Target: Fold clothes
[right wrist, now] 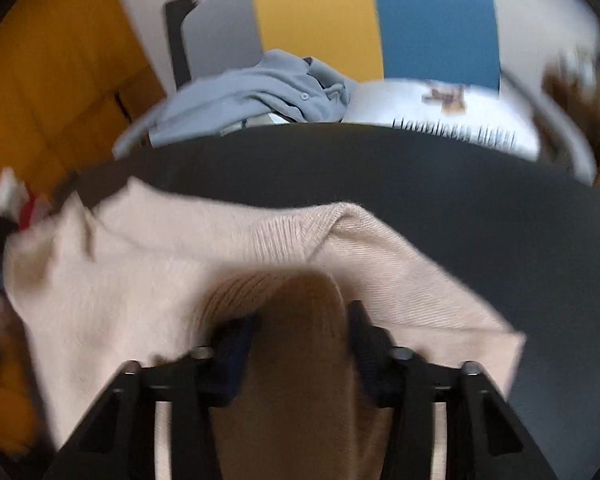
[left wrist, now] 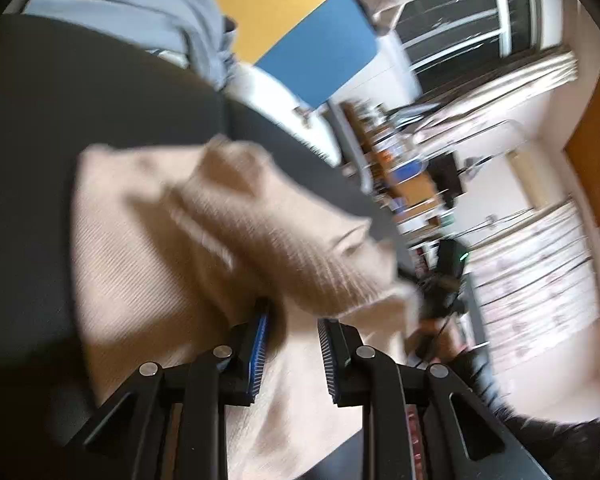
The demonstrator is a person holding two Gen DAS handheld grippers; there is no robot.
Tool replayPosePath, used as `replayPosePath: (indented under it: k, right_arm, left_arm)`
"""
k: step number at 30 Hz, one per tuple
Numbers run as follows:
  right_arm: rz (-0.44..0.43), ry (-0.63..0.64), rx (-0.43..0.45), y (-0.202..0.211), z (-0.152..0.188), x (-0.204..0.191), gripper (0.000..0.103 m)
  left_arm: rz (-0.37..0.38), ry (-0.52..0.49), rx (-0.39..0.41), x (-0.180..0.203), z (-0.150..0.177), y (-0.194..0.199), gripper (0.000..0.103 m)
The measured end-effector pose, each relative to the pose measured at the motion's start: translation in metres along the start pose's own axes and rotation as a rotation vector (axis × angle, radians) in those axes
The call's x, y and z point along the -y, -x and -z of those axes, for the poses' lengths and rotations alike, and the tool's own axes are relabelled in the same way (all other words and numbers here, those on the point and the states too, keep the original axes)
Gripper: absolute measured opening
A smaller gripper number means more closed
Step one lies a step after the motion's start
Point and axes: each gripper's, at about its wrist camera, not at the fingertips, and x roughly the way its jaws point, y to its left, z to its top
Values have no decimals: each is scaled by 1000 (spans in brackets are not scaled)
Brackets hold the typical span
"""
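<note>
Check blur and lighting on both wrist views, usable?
Left wrist: motion smear across the beige sweater and the room behind; gripper fingers stay fairly sharp. Right wrist: cloth bunched between the fingers is soft and shadowed, edges smeared; grey garment is readable. Both show fisheye bending.

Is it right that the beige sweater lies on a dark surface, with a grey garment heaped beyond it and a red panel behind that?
Not quite. The beige sweater does lie on the dark surface, and the grey garment is heaped beyond it, but the panel behind that is yellow and blue, not red. The right wrist view shows this most plainly.
</note>
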Motion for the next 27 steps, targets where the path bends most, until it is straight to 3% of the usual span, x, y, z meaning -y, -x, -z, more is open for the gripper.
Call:
replayPosePath:
  k: [3,6,8,11,15,17,19,21,24,26,27]
  right_arm:
    - [-52,-89,44,13,1,3,5]
    - [-19,-251,126,35,5,36,5]
    - [21,-342,147,44,16,58,5]
    - [92,-323,102,47,34,61,7]
    - [62,-297,107,51,44,52,14]
    - [39,-293,121,52,45,48,38]
    - [25,-297,124,51,44,46,47]
    - [25,-288,133,54,45,41,48]
    - [26,-273,146,59,45,34,49]
    - [40,-251,157,65,47,28,54]
    - [69,-221,165,71,49,22,56]
  left_arm:
    - [73,29,57,7,-24,-3,24]
    - [33,112,162,-1,-50,-4,25]
    - [-6,139,197,-10,-47,2,25]
    - [-82,146,237,-21,-37,14,27]
    - [-181,89,180,-36,-13,27,32]
    - [-210,70,132,-41,-1,32,35]
    - [-214,18,99,-35,5,30,39]
    - [-231,-48,73,-26,7,22,40]
    - [-320,-135,6,-17,9,3,40]
    - [-372,-172,-40,-14,11,-10,35]
    - [-384,-182,-52,-12,11,-13,27]
